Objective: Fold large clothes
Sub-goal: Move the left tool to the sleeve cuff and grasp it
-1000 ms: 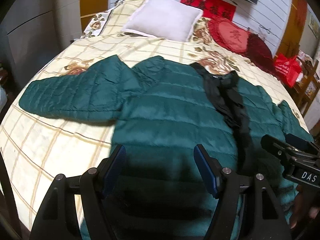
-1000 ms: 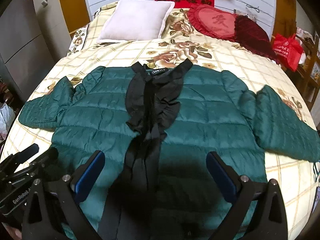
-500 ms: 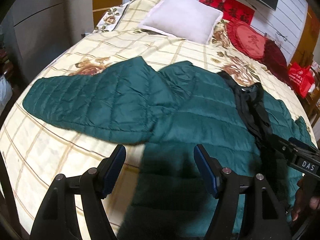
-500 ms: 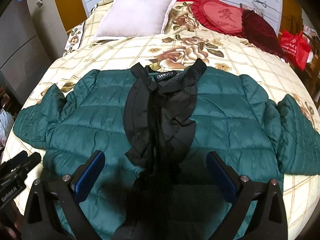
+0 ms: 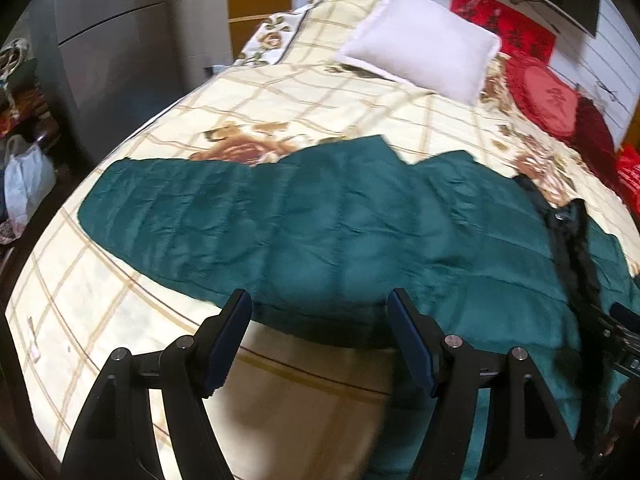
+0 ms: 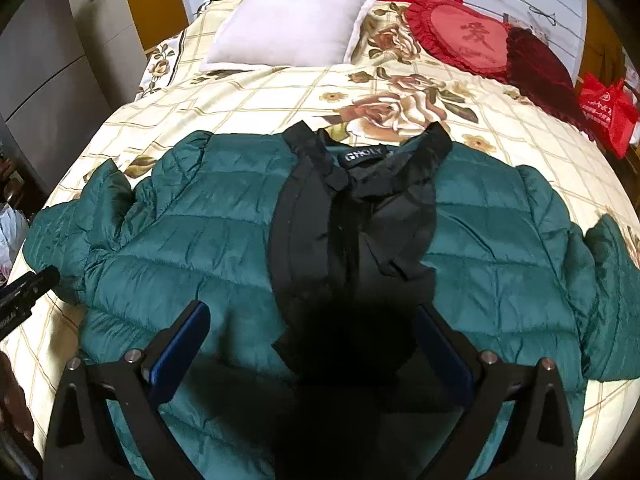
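Note:
A dark green quilted jacket (image 6: pixel 500 248) lies spread face up on the bed, with a black lining and collar strip (image 6: pixel 352 232) running down its middle. Its left sleeve (image 5: pixel 224 224) stretches out flat to the left. My left gripper (image 5: pixel 320 312) hovers open over the lower edge of that sleeve near the armpit, with nothing between its blue pads. My right gripper (image 6: pixel 312 332) stands open above the jacket's chest, over the black strip, holding nothing. The right sleeve (image 6: pixel 612 292) bends down at the bed's right side. The left gripper's tip (image 6: pixel 28 284) shows at the left edge.
The bed has a cream checked floral cover (image 5: pixel 304 112). A white pillow (image 6: pixel 296 20) and a red heart cushion (image 6: pixel 468 36) lie at the head. A red bag (image 6: pixel 608 112) stands right of the bed, a grey wardrobe (image 5: pixel 132 40) and a white bag (image 5: pixel 24 184) to the left.
My left gripper has swung left from the jacket's body to the sleeve's lower edge. My right gripper has moved closer over the chest. Both have stayed open.

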`<state>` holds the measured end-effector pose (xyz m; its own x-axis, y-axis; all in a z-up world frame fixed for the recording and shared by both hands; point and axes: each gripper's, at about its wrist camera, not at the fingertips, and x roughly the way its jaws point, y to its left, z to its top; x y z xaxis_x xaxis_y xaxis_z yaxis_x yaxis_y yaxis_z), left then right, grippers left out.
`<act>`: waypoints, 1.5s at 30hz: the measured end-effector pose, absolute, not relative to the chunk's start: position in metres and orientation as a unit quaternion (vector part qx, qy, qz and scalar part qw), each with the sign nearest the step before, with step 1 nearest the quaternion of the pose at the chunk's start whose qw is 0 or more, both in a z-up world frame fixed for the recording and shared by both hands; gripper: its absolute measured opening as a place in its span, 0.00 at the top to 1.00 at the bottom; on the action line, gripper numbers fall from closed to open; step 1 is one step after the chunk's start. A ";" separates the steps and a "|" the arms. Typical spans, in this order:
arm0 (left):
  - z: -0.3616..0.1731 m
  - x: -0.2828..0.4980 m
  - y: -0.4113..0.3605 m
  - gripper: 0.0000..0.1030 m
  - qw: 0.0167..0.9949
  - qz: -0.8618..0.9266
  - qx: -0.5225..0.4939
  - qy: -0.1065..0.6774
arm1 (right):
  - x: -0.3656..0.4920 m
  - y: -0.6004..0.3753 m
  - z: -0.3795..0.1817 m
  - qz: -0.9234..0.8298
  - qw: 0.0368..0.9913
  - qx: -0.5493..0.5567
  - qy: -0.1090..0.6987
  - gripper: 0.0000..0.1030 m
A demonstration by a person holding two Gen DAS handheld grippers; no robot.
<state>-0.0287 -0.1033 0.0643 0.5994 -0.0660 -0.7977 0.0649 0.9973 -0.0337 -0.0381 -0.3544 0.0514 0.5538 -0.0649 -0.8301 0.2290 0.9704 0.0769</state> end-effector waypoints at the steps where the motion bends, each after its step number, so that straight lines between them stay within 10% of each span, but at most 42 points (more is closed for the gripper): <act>1: 0.063 -0.026 -0.100 0.52 0.894 -0.031 0.002 0.447 | -0.037 -0.354 0.051 -0.083 0.877 0.087 0.465 0.00; 45: 0.014 0.076 0.153 0.52 0.839 0.218 -0.235 0.440 | -0.082 -0.365 0.072 -0.060 0.873 0.046 0.483 0.00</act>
<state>0.0764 0.1530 0.0143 0.5174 0.1590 -0.8409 -0.5722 0.7949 -0.2017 -0.0816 -0.3647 0.0725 0.5269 -0.0598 -0.8478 0.1486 0.9886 0.0227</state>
